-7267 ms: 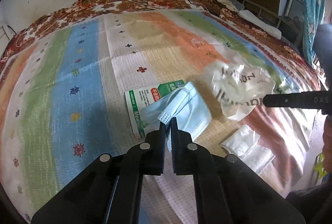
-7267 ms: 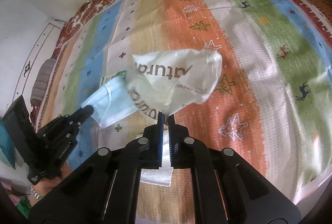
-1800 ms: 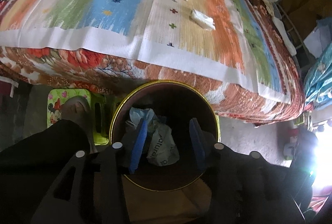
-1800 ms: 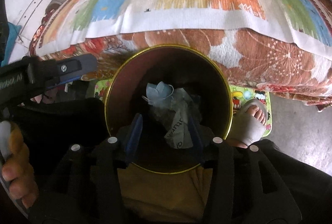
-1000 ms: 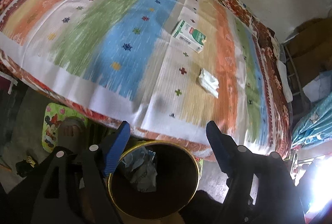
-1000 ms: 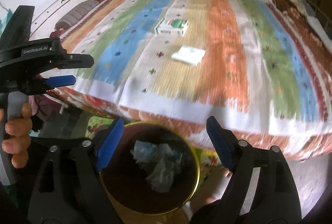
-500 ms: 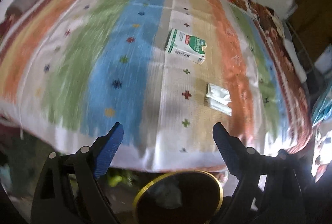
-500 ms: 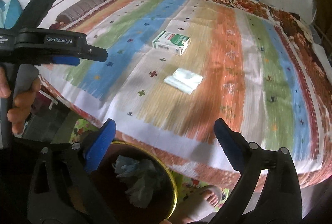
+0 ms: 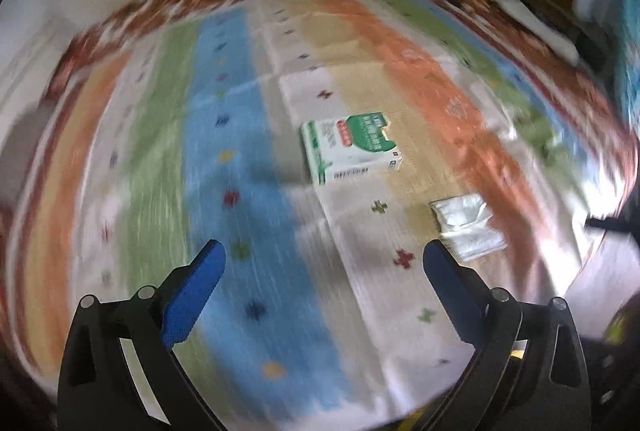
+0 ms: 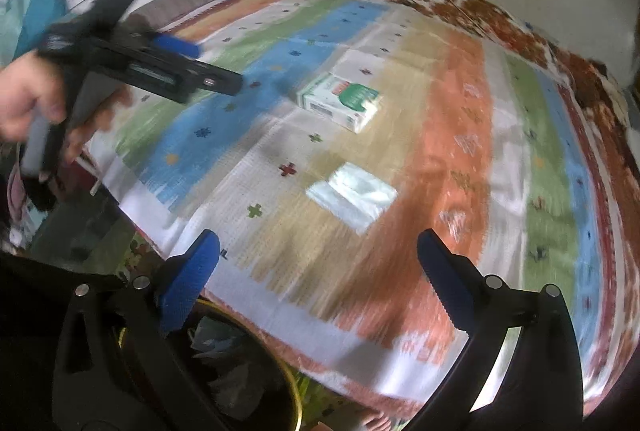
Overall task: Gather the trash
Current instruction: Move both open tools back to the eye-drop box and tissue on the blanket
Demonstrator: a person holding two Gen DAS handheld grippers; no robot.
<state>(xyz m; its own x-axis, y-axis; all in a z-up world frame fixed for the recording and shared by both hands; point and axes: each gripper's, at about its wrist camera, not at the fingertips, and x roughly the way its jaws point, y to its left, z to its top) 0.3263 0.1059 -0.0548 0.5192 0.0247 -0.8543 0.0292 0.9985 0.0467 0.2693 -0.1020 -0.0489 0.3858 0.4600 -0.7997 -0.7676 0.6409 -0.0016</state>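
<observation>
Some trash sits in the bin under the right gripper, and both it and the left gripper are opening with nothing inside, while the green box and what looks like a clear wrapper wait ahead on the bed.

You see a green-and-white box lying flat on the striped blanket, near its middle. A flat clear plastic wrapper lies nearer the blanket's edge, apart from the box. Crumpled trash sits in the gold-rimmed bin below that edge.

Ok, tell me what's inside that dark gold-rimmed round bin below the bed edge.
The dark gold-rimmed bin holds crumpled pale trash. The right gripper's body covers most of its inside.
</observation>
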